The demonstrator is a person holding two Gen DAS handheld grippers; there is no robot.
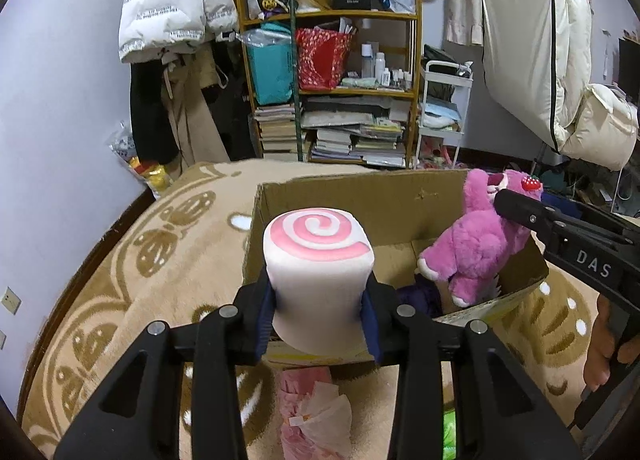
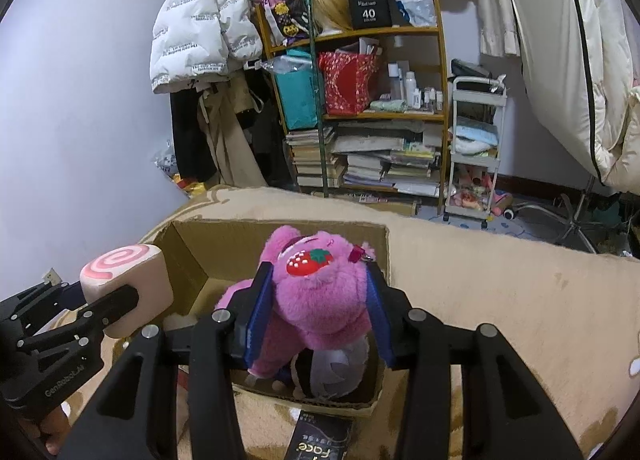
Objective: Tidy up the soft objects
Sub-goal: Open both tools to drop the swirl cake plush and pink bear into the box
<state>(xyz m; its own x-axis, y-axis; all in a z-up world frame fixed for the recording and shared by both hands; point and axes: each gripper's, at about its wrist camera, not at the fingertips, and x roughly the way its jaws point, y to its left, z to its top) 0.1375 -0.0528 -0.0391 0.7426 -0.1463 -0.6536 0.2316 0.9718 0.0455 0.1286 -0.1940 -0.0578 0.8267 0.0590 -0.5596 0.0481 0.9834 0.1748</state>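
Note:
My left gripper (image 1: 320, 312) is shut on a white cylinder plush with a pink swirl top (image 1: 318, 260), held above the near wall of an open cardboard box (image 1: 360, 195). It also shows at the left of the right wrist view (image 2: 124, 284). My right gripper (image 2: 316, 312) is shut on a pink plush bear with a strawberry on its head (image 2: 316, 292), held over the box (image 2: 224, 240). The bear (image 1: 476, 244) hangs over the box's right side in the left wrist view. A dark purple and grey soft thing (image 2: 336, 372) lies inside the box.
The box stands on a beige patterned blanket (image 1: 132, 280). A pink and white cloth item (image 1: 312, 408) lies in front of the box. A black packet (image 2: 320, 440) lies by the box's near edge. A cluttered shelf (image 1: 344, 71) and hanging coats stand behind.

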